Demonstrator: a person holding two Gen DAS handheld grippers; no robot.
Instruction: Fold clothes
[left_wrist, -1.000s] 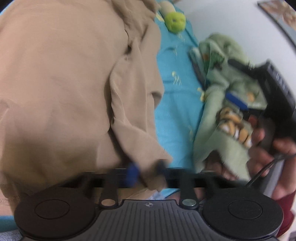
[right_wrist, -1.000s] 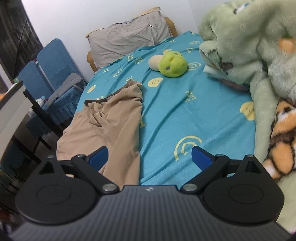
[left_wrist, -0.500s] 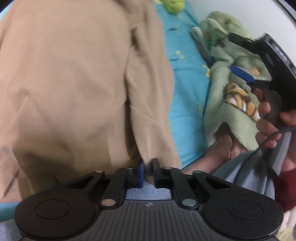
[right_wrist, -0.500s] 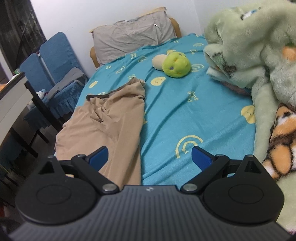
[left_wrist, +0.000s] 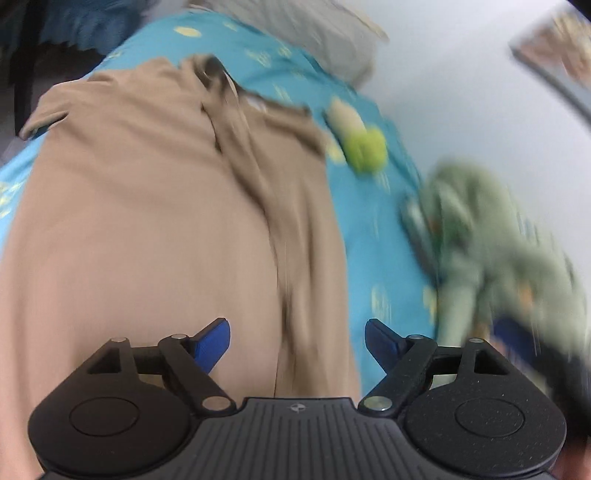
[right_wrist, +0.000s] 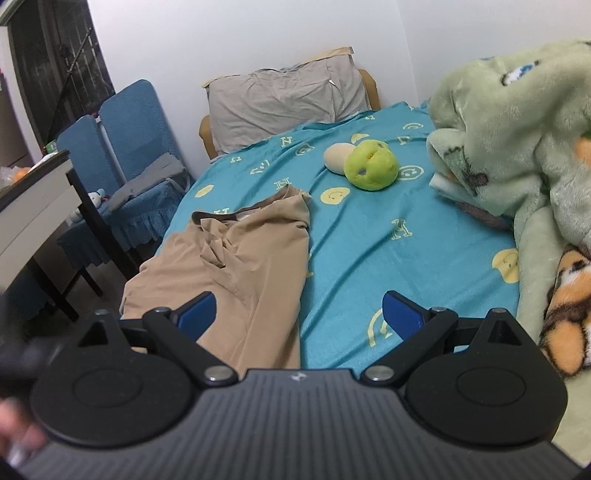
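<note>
Tan trousers (left_wrist: 155, 229) lie flat along the left side of the bed on a turquoise sheet (left_wrist: 373, 258), waistband at the far end. They also show in the right wrist view (right_wrist: 243, 266). My left gripper (left_wrist: 297, 343) is open and empty, hovering over the near end of the trousers; that view is blurred by motion. My right gripper (right_wrist: 299, 314) is open and empty, held above the bed's near edge, to the right of the trousers.
A green plush toy (right_wrist: 371, 164) and a cream one (right_wrist: 338, 157) lie mid-bed. A grey pillow (right_wrist: 284, 99) is at the head. A green fleece blanket (right_wrist: 517, 122) is heaped on the right. Blue chairs (right_wrist: 125, 147) and a desk (right_wrist: 33, 206) stand left.
My left gripper was shut on the trousers' near edge; it has opened, let go and pulled back. The trousers now lie flat. The right gripper barely moved.
</note>
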